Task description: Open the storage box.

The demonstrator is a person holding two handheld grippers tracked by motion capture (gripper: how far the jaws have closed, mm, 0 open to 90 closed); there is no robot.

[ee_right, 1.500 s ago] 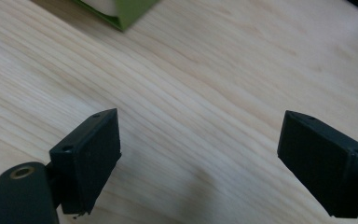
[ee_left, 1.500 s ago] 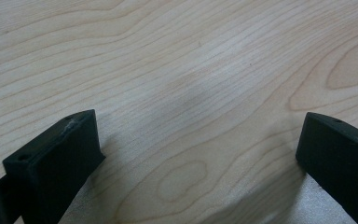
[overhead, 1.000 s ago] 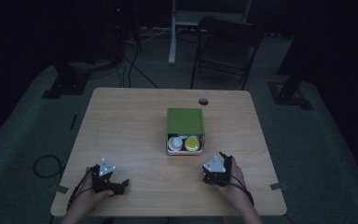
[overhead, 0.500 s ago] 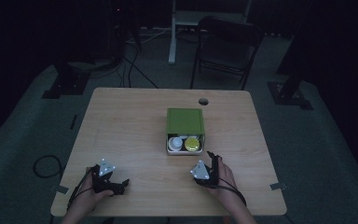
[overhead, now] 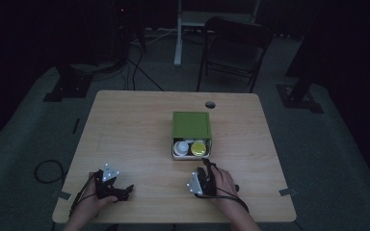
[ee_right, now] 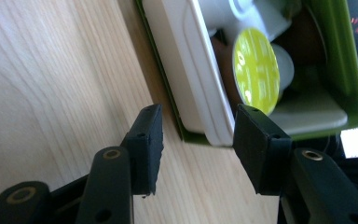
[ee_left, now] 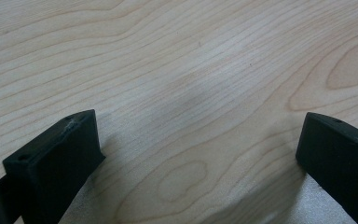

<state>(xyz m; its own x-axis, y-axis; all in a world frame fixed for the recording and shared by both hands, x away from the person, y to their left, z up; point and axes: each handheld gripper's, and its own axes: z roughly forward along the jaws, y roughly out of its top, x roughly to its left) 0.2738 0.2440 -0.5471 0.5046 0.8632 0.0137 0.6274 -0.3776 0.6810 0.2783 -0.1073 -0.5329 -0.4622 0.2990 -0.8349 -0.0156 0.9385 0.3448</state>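
A green box [overhead: 191,125] lies on its side mid-table with its open end toward me. Inside are a white container [overhead: 181,147] and a yellow-lidded cup [overhead: 198,148]. My right gripper [overhead: 205,166] lies rolled on its side just in front of that opening. In the right gripper view its jaws [ee_right: 199,116] have just been closing. They stand apart on either side of the box's white inner rim [ee_right: 186,70], short of it, with the yellow lid [ee_right: 257,70] beyond. My left gripper [overhead: 125,191] rests near the front left, open [ee_left: 200,128] over bare wood.
The wooden table [overhead: 125,125] has a cable hole [overhead: 210,104] near its far edge. A dark chair [overhead: 233,45] stands behind the table. A cable loop [overhead: 46,171] lies on the floor at the left.
My right hand has slid left along the front of the table, ending in front of the box's opening. The left hand has kept still.
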